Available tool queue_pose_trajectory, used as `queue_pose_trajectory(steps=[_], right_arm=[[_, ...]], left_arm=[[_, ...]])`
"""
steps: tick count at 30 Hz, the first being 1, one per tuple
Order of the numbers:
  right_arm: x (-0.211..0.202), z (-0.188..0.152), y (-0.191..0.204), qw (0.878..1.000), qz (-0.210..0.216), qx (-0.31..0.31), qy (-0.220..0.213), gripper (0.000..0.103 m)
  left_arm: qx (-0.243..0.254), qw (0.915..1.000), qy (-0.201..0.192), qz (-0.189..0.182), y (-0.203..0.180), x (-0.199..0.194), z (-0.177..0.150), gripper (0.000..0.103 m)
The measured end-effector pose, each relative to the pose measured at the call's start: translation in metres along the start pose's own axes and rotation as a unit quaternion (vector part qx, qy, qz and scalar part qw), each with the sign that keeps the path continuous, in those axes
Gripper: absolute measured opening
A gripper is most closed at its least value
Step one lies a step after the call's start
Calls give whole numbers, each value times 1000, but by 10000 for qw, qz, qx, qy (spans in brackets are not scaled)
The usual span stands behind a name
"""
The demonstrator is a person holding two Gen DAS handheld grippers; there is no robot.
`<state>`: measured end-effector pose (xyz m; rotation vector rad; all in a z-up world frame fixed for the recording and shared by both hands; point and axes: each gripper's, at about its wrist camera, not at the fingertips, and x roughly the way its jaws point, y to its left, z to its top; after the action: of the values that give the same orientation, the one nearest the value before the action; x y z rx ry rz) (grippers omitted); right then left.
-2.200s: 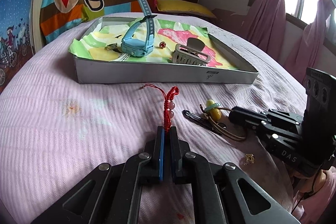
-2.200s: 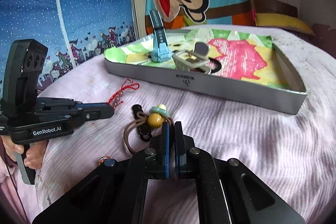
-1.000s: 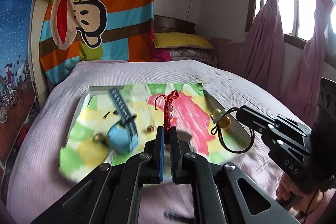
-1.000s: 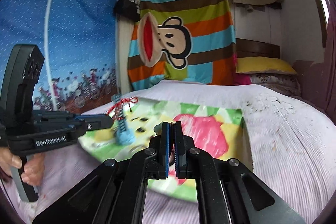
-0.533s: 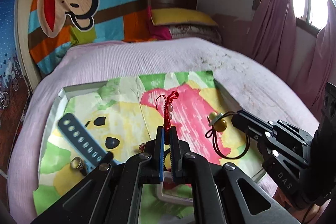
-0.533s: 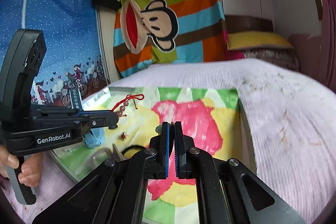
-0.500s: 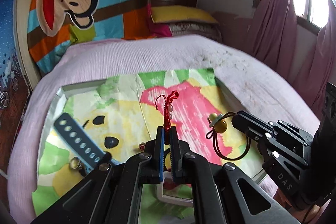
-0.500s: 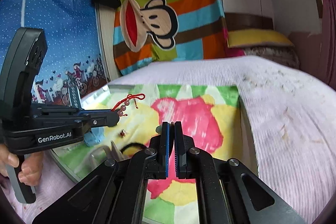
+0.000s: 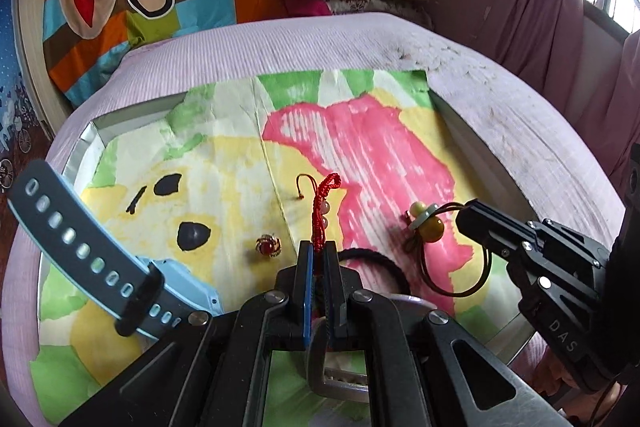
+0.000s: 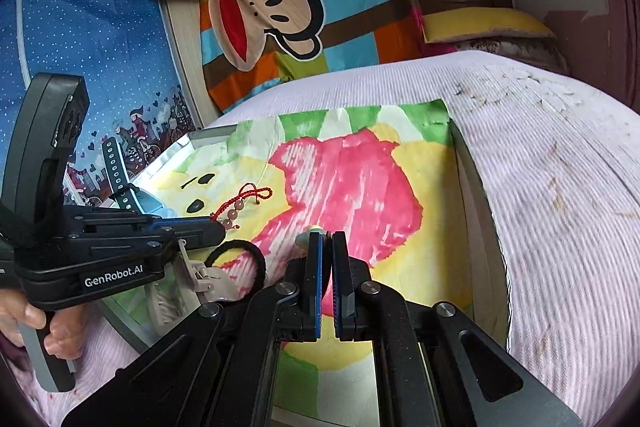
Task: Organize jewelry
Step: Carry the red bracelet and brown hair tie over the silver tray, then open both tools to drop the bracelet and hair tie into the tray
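**Two pieces held over the tray, ready to be set down**

The tray (image 9: 86, 143), lined with a painted paper sheet, already holds a blue watch (image 9: 160, 291), a small red ring (image 9: 269, 245), a black hair tie (image 9: 380, 261) and a grey hair claw (image 10: 188, 279), so much of the sorting looks done. What seems left is to lay down the two pieces now carried; whether more lies outside the tray cannot be told.

The left gripper (image 9: 317, 259) is clenched on a red cord bracelet (image 9: 322, 203), whose beaded end sticks out past the fingertips, above the middle of the tray just beyond the ring. The right gripper (image 10: 327, 247) is closed on a cord loop with a yellow bead (image 9: 430, 225); the bead hangs just off its tip over the pink patch, the loop drooping toward the sheet.
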<state>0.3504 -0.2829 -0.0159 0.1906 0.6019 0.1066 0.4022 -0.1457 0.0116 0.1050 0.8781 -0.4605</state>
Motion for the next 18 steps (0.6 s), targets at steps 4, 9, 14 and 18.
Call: queue_pose_trajectory(steps=[4, 9, 14, 18], right_arm=[[4, -2, -1, 9999, -44, 66, 118, 4], [0, -3, -3, 9998, -77, 74, 154, 5], [-7, -4, -1, 9999, -126, 5, 99, 5], [-15, -4, 0, 9999, -153, -69, 32, 5]], left_arm=[[-39, 10000, 11, 4, 2, 3, -1, 5], [-106, 9997, -212, -75, 3, -4, -7, 5], [-144, 9992, -376, -34, 5, -13, -13, 7], [-238, 9985, -487, -66, 8, -21, -16, 14]])
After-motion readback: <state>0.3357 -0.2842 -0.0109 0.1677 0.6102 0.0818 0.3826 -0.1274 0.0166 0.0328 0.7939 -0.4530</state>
